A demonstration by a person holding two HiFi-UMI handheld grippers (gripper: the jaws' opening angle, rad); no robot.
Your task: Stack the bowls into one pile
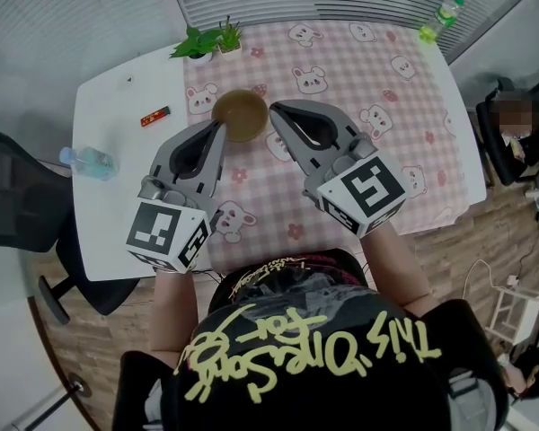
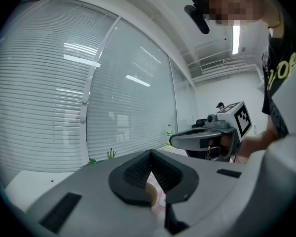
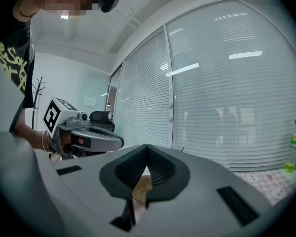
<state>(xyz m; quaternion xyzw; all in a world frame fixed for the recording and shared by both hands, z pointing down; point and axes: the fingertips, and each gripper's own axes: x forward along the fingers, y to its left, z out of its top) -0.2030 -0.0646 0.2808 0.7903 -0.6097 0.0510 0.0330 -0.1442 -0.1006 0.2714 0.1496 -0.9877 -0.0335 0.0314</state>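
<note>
Bowl (image 1: 240, 115) — brown, upright — rests on the pink checked tablecloth (image 1: 341, 70).

Left gripper (image 1: 221, 127): jaws clenched together, nothing between them, tips beside the bowl's left rim.

Right gripper (image 1: 272, 109): jaws clenched together, empty, tips just right of the bowl.

Potted plant (image 1: 202, 41) stands beyond the bowl — on its far-left side.

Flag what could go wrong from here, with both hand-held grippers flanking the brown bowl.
Both the left hand-held gripper and right hand-held gripper are shut, tips close to the brown bowl; pushing in may shove it instead of gripping. A shove away from the person could send it into the potted plant beyond it.
</note>
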